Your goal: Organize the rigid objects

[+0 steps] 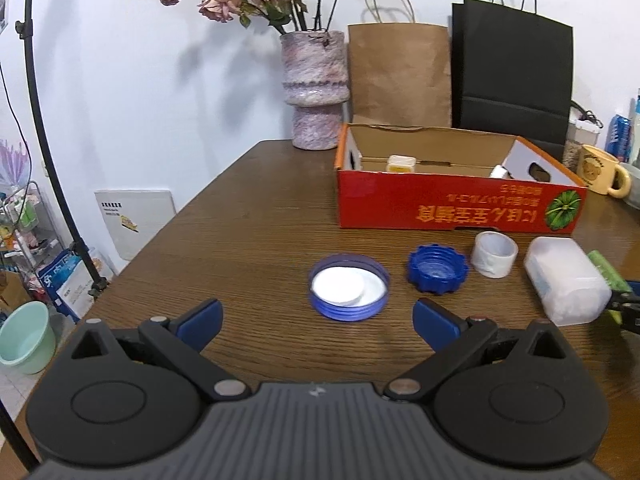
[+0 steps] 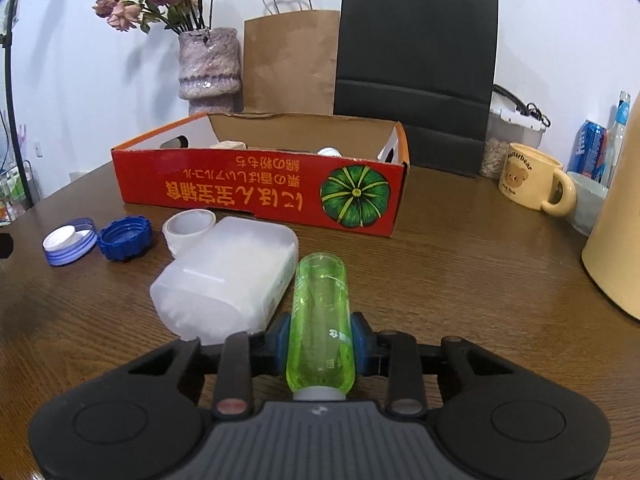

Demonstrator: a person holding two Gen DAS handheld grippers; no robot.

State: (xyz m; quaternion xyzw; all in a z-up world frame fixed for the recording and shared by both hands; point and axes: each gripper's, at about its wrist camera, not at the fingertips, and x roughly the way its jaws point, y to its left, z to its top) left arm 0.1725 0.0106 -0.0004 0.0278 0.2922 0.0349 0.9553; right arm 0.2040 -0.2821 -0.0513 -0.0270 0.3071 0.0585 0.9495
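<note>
The green bottle [image 2: 320, 320] lies lengthwise between the right gripper [image 2: 320, 346] pads, clamped, beside a frosted container [image 2: 224, 276]; the left gripper [image 1: 318, 320] gapes, empty, just short of the purple lid [image 1: 349, 287]; the contents of the red box [image 2: 256, 184] are mostly hidden behind its wall; brown wooden tabletop [image 2: 460, 260], white wall behind.
</note>
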